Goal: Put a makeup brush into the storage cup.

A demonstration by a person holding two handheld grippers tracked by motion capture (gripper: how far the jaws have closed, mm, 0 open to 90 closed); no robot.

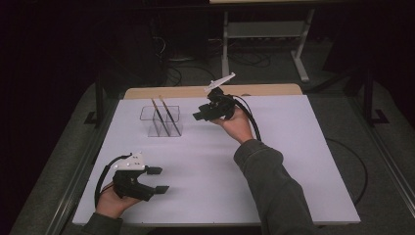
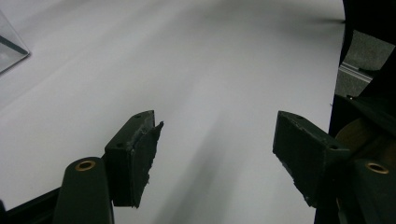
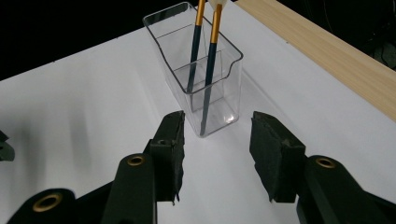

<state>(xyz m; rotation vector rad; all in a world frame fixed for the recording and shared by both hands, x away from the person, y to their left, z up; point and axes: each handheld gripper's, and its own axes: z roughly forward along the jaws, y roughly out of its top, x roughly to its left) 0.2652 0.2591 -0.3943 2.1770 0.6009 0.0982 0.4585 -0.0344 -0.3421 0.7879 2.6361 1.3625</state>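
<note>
Clear plastic holder (image 3: 205, 70) with two brushes (image 3: 211, 60) stands just beyond the right gripper's (image 3: 217, 149) spread, empty jaws.

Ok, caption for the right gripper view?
Open right gripper facing a clear holder with two brushes on the white table.

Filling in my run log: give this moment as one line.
left tool: open, empty, near table edge | right tool: open, empty, facing clear holder | two brushes: standing in holder
</note>
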